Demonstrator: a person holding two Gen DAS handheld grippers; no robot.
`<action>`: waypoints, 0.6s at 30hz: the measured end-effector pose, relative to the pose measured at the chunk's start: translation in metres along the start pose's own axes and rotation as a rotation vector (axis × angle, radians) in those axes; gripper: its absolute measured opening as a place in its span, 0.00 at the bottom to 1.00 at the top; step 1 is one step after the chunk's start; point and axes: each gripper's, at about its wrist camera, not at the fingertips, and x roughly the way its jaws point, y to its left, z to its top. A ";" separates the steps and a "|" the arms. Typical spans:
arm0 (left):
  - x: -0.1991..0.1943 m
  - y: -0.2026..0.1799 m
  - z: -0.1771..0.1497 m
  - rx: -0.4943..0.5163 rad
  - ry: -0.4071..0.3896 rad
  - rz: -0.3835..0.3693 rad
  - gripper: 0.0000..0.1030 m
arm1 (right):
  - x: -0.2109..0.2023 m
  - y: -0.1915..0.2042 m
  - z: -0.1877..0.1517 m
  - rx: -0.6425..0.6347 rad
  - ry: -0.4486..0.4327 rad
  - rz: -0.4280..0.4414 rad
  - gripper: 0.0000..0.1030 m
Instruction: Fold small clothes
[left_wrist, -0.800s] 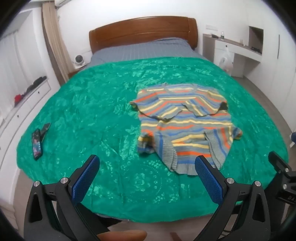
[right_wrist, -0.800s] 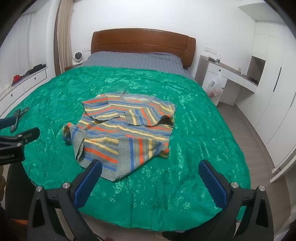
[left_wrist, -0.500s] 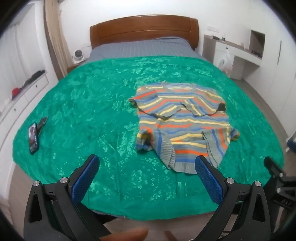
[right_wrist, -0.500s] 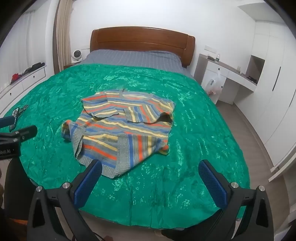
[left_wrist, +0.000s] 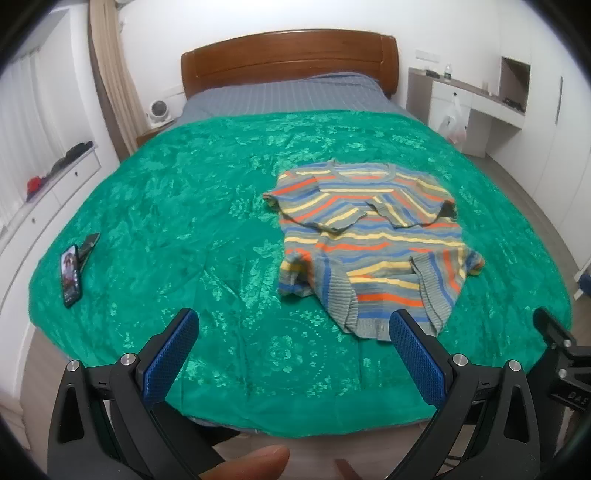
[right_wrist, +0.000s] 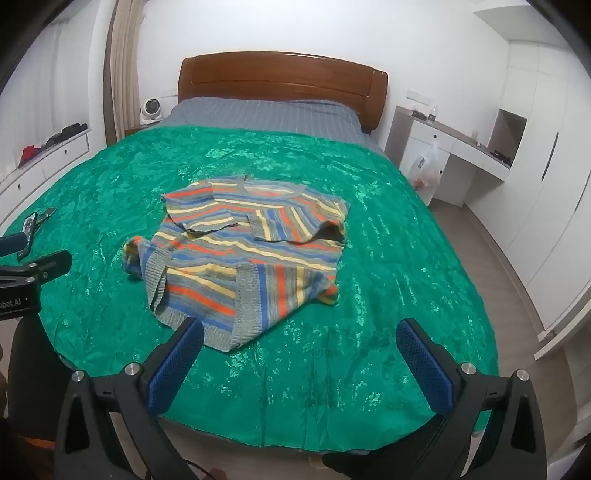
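Observation:
A small striped sweater (left_wrist: 373, 240), grey with orange, yellow and blue bands, lies on the green bedspread (left_wrist: 207, 206). Both sleeves are folded in over the chest and both bottom corners are turned up. It also shows in the right wrist view (right_wrist: 251, 254). My left gripper (left_wrist: 291, 325) is open and empty, above the bed's near edge, to the left of the sweater's hem. My right gripper (right_wrist: 299, 332) is open and empty, just in front of the hem. Neither touches the cloth.
A phone (left_wrist: 70, 275) lies near the bed's left edge, with a dark object beside it. A wooden headboard (left_wrist: 288, 55) is at the far end. A white desk (left_wrist: 469, 99) and wardrobe (right_wrist: 554, 184) stand at the right, drawers (left_wrist: 48, 192) at the left.
Both grippers have moved slightly, so the sweater sits a little lower and nearer in both views. The sweater itself has not moved. Both grippers stay open.

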 end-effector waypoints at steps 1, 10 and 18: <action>0.000 0.000 0.000 -0.002 0.002 -0.004 1.00 | 0.002 0.000 0.000 0.002 0.005 0.000 1.00; 0.004 0.003 0.002 -0.011 0.009 0.003 1.00 | 0.002 0.000 0.005 0.020 -0.006 0.005 1.00; 0.001 0.004 0.006 -0.022 0.002 -0.002 1.00 | 0.002 -0.002 0.006 0.025 0.005 0.010 1.00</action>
